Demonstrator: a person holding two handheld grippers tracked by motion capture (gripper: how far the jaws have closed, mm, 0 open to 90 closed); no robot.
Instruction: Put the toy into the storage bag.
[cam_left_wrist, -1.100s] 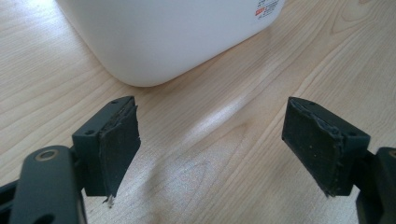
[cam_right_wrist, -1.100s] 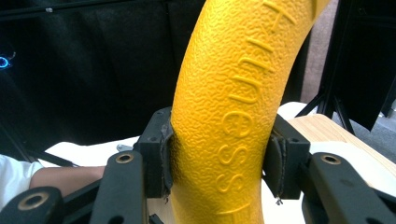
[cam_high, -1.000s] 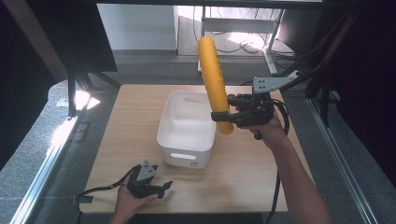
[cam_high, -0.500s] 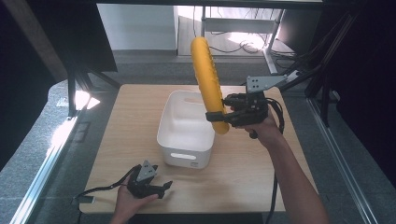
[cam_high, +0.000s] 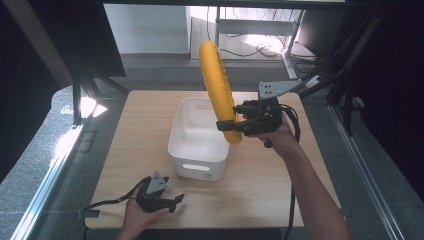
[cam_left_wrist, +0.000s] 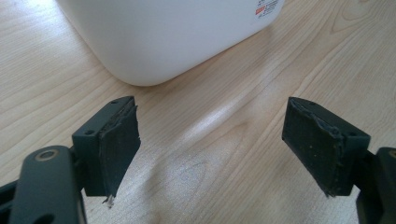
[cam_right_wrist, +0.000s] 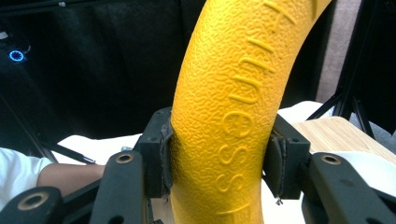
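Seen from the high view, a light wooden table (cam_high: 125, 150) fills the middle of the frame, with a white rectangular plastic bin (cam_high: 197, 137) standing open at its centre. Right of centre, the right gripper (cam_high: 231, 125) holds a thick yellow textured foam ring (cam_high: 218, 90) on edge, clamped near the ring's lower end; the ring rises toward the upper middle of the frame, above the bin's right rim. In the right gripper view, the 2 black jaws press against both sides of the yellow ring (cam_right_wrist: 229, 112), whose pebbled surface carries raised letters, and the bin's white wall shows at the lower right. In the lower left of the high view, the left gripper (cam_high: 177, 199) lies low over the table near the bin's front corner, held in a hand. In the left gripper view its 2 jaws are spread wide with only bare wood between them, and the white bin (cam_left_wrist: 173, 32) occupies the upper part of the frame.
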